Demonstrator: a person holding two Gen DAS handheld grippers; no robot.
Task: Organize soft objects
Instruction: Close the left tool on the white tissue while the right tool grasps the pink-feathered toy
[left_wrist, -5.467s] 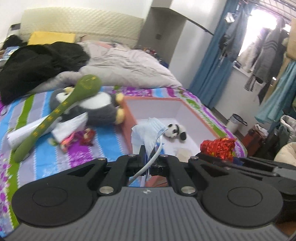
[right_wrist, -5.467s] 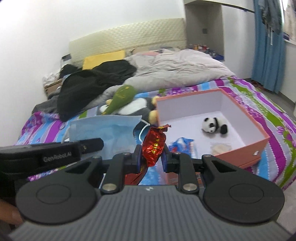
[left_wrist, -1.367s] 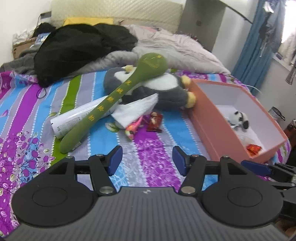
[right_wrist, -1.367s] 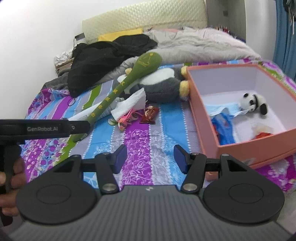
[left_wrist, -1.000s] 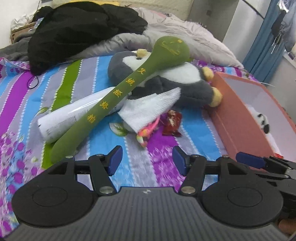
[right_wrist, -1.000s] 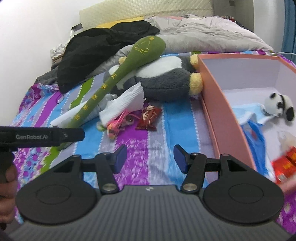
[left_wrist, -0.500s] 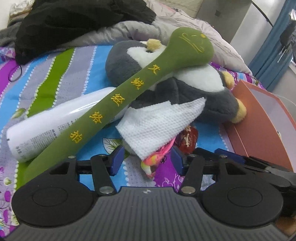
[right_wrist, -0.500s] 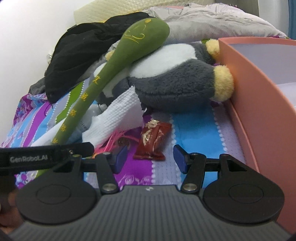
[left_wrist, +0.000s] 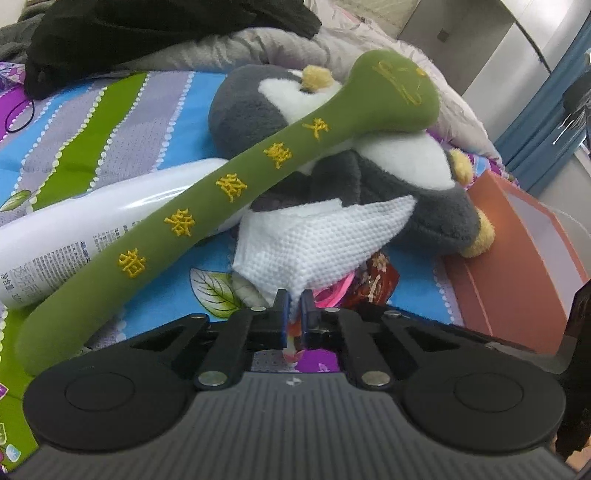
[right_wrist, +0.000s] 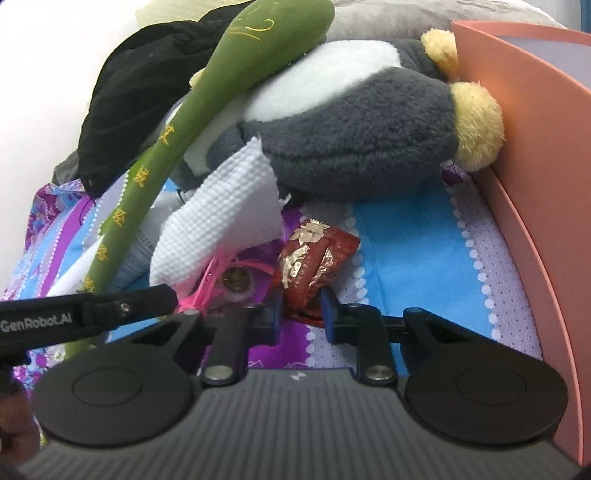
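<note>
Right gripper (right_wrist: 302, 309) closing on red wrapper (right_wrist: 314, 262) lying on the bed, long axis running away from the fingers, box (right_wrist: 532, 177) close to its right. Left gripper (left_wrist: 293, 314) pinched shut on tissue (left_wrist: 317, 240) corner beside it.

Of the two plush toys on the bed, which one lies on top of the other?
The long green plush with yellow embroidered characters. It rests slanted across the grey and white penguin plush, which lies under it, next to the orange box.
</note>
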